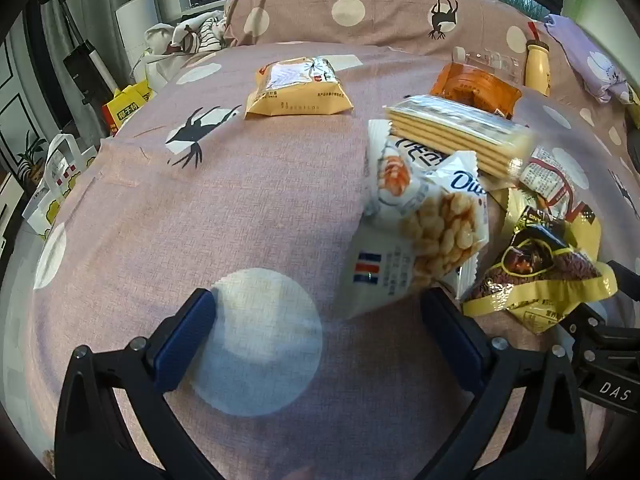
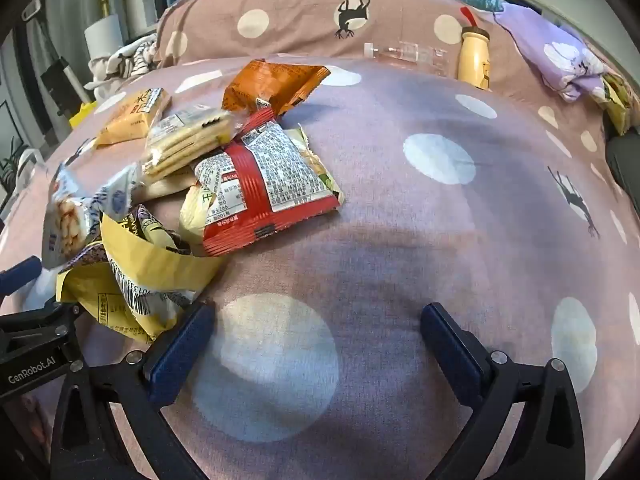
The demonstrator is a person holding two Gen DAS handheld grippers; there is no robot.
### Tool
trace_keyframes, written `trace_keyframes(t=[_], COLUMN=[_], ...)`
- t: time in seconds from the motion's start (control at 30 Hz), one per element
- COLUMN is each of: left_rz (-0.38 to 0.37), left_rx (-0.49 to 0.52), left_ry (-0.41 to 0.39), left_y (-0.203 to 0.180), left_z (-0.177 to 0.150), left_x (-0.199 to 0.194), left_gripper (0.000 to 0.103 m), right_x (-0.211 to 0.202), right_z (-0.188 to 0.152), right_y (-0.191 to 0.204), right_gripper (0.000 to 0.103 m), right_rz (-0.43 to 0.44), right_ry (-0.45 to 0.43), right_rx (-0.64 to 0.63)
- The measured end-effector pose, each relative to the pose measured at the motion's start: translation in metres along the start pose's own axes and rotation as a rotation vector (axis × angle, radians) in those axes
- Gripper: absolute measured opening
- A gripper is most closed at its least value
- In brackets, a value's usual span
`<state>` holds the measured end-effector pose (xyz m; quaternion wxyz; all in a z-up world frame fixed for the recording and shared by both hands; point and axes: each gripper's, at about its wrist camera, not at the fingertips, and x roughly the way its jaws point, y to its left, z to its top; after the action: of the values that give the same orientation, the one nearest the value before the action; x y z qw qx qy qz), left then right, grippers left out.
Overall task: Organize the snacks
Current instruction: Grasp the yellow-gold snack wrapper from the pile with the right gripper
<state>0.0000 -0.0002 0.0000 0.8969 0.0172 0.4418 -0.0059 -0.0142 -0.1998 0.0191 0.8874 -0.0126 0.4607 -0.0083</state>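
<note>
A heap of snack packs lies on a pink dotted bedspread [image 1: 160, 208]. In the left wrist view it holds a clear pack of wafers [image 1: 456, 132], a white peanut pack [image 1: 424, 232], a yellow and brown pack [image 1: 536, 272] and an orange pack [image 1: 476, 88]. One pale orange pack [image 1: 298, 88] lies apart, farther back. My left gripper [image 1: 316, 312] is open over bare cloth, just left of the heap. In the right wrist view a red and white pack [image 2: 264, 184] tops the heap, with the yellow pack [image 2: 148, 272] beside my left finger. My right gripper [image 2: 316, 320] is open and holds nothing.
A pillow [image 2: 304, 16] in the same cloth stands at the back. A yellow bottle [image 2: 474, 56] and a clear bottle [image 2: 404, 54] stand against it. A purple bundle [image 2: 560, 52] lies at the far right. Bags and boxes [image 1: 56, 176] sit off the bed's left edge.
</note>
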Motion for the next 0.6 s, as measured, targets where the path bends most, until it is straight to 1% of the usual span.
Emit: trace_keyframes(t=[0.6], left_rz=[-0.003], left_rx=[-0.002], left_ry=[0.002], left_y=[-0.0001], left_z=[0.0], left_x=[-0.0002], left_gripper=[0.103], right_x=[-0.0002], right_z=[-0.0002], right_y=[0.0003], right_gripper=[0.103], right_rz=[0.004], right_ry=[-0.003], right_rx=[0.003])
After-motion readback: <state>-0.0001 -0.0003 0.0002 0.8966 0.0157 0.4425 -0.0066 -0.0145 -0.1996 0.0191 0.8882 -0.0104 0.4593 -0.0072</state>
